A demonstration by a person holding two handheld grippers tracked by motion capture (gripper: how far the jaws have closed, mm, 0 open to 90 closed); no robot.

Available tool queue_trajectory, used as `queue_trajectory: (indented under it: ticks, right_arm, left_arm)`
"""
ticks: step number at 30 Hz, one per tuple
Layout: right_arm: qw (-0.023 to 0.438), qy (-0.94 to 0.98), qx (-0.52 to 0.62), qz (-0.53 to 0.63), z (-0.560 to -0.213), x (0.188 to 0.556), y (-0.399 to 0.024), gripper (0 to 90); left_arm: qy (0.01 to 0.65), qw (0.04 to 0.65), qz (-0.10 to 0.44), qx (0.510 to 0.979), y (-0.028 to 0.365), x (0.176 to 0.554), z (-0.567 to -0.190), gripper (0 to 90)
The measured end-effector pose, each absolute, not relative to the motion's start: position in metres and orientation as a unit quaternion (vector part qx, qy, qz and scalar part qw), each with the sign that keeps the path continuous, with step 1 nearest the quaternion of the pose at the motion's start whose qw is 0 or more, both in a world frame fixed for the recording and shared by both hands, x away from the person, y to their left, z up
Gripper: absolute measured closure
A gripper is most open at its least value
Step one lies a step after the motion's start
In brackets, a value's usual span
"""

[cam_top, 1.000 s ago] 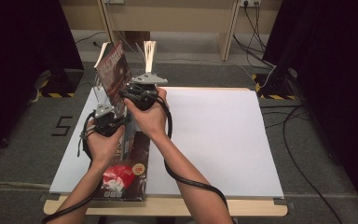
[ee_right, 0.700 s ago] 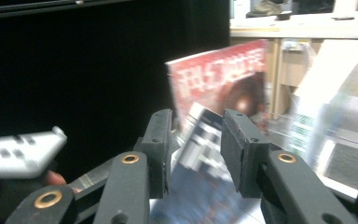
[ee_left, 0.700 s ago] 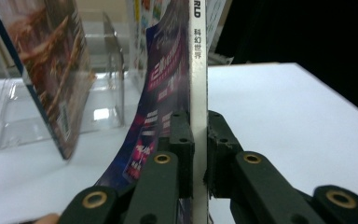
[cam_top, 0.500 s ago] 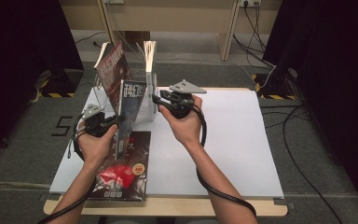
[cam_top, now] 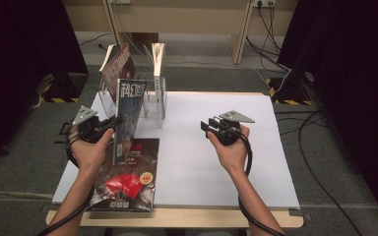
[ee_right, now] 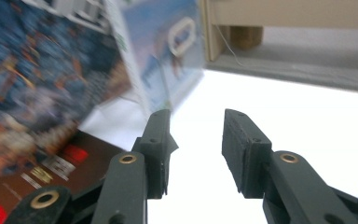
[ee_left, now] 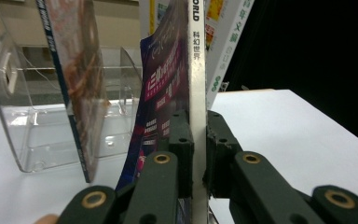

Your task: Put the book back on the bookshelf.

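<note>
My left gripper [cam_top: 109,126] is shut on the lower spine of a dark blue magazine [cam_top: 129,115], which it holds upright at the table's left, just in front of a clear rack [cam_top: 153,104]. In the left gripper view the jaws [ee_left: 198,144] pinch the magazine's white spine [ee_left: 196,79] from both sides. My right gripper [cam_top: 208,129] hovers over the middle of the white table [cam_top: 216,167], pointing left. Its jaws [ee_right: 196,149] are open and have just been opening, with nothing between them.
A second magazine [cam_top: 126,181] lies flat at the table's front left, under the held one. The rack holds a leaning magazine [cam_top: 117,69] and an upright one [cam_top: 157,64]. Cables run on the floor at the right.
My right hand has left the upright magazine and swung right and down to the table's middle. My left hand, still gripping the magazine, has shifted slightly.
</note>
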State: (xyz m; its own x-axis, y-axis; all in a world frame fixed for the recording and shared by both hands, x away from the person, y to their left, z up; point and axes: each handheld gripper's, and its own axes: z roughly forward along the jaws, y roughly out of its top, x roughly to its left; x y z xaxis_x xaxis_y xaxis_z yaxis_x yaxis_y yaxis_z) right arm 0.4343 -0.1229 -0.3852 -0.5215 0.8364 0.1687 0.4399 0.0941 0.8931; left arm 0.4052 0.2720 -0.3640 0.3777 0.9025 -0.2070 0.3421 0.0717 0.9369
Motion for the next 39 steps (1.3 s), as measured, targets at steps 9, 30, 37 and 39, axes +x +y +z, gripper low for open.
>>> queue_trajectory:
  ticks: [9, 30, 37, 39]
  right_arm:
    - [0.195, 0.706, 0.483, 0.480, -0.415, 0.420, -0.157, 62.0]
    - [0.196, 0.686, 0.531, 0.457, -0.455, 0.400, -0.202, 62.1]
    - [0.192, 0.680, 0.539, 0.458, -0.462, 0.398, -0.206, 62.1]
    - [0.193, 0.678, 0.540, 0.459, -0.464, 0.398, -0.207, 62.0]
  left_arm:
    - [0.487, 0.553, 0.263, 0.623, 0.278, 0.408, -0.361, 82.9]
    - [0.488, 0.572, 0.271, 0.601, 0.290, 0.431, -0.344, 83.0]
    - [0.488, 0.572, 0.284, 0.595, 0.290, 0.449, -0.339, 82.9]
    - [0.489, 0.570, 0.288, 0.594, 0.290, 0.453, -0.339, 82.9]
